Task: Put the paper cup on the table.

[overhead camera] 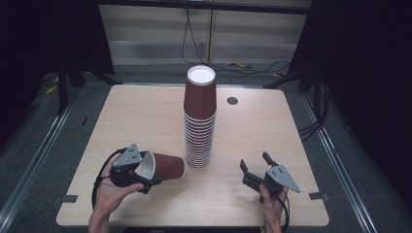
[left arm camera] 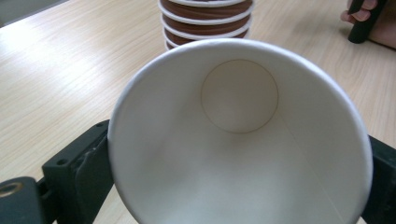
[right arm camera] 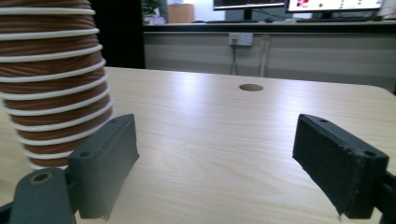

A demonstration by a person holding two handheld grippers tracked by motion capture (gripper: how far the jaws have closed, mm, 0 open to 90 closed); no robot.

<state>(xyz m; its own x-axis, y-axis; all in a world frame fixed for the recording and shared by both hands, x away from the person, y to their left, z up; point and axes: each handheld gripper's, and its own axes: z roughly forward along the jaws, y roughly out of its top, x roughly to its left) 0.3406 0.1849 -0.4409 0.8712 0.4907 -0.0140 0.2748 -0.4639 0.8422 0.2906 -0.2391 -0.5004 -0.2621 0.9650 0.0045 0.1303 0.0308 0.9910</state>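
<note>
One paper cup sideways in left tool, base toward stack.

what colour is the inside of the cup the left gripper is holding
White inside the cup, brown outside; the left gripper view shows the inside best.

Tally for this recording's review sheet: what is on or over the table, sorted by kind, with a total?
Stack of brown paper cups: 1, upright; the number of cups in it can't be counted reliably
Loose brown cup: 1, on its side, gripped at the rim by the left tongs
Hand-held tongs: 2, the left tongs and the right tongs, which are open and hold nothing
Total: 4
</note>
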